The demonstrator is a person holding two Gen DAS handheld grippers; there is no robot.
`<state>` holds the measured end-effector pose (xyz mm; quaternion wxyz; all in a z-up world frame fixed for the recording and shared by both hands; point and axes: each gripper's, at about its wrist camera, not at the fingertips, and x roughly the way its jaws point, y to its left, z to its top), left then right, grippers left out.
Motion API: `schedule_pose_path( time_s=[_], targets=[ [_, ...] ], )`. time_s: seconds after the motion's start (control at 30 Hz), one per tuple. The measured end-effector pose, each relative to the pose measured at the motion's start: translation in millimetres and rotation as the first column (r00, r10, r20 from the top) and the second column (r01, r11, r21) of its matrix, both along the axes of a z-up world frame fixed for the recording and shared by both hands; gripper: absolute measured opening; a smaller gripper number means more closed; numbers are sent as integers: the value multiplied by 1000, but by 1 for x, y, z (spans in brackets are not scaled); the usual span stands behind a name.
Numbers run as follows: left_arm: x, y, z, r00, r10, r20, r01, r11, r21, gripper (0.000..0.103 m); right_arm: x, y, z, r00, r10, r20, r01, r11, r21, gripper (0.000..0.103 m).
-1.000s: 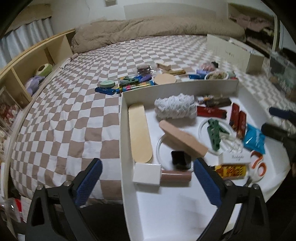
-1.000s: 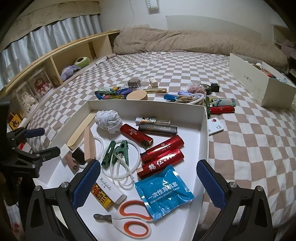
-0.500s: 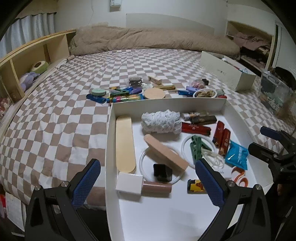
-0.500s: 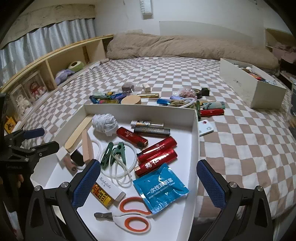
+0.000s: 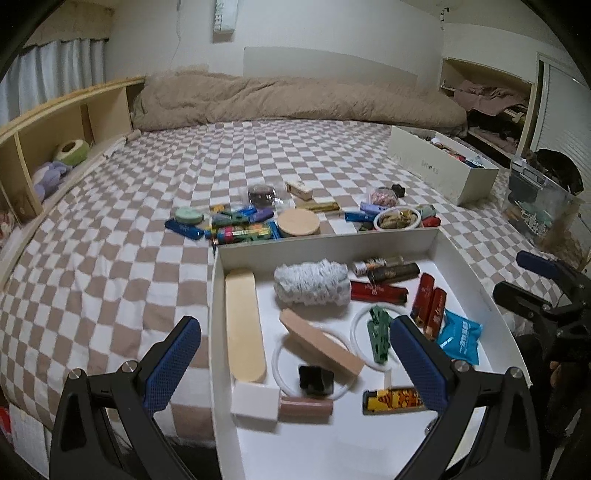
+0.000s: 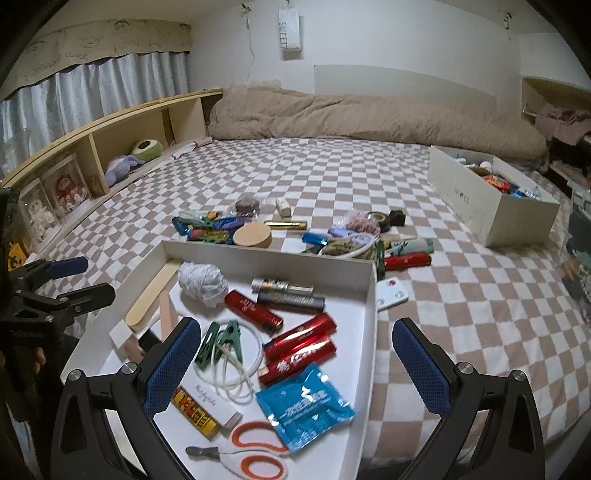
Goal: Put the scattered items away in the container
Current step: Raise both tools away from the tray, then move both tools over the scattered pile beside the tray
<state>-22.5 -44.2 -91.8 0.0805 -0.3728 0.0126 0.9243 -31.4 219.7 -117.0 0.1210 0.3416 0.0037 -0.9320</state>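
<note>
while both grippers' fingers gape empty, 3 red lighters lie in the tray.

left wrist: near, over tray's left edge | right wrist: right edge | shared: tray

Background, non-task only. Bed covered by brown-and-white checkered sheet. Rumpled beige duvet lies along far edge, 12 o'clock. Wooden cubby shelf runs along the 9–10 o'clock side; one cubby holds a green round plush just beside a purple plush, and nearer cubbies hold dolls behind clear fronts. Grey-white curtain hangs above shelf. White wall sign reading "SWEET" at 12 o'clock. Clear plastic bin at 3 o'clock in the left wrist view.
</note>
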Motion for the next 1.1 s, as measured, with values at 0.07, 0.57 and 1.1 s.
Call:
schedule_pose_path(
  time_s=[0.07, 0.57, 1.1],
  targets=[
    [-4, -2, 4, 1000, -2, -12, 2, 1000, 5, 103, -4, 2, 4, 1000, -9, -12, 9, 1000, 6, 103],
    [-45, -25, 11, 998, 42, -53, -42, 999, 0, 103, -48, 25, 13, 999, -34, -39, 34, 999, -13, 103],
    [-100, -73, -8, 989, 146, -33, -146, 989, 18, 103, -107, 77, -11, 989, -147, -26, 147, 989, 14, 103]
  ],
)
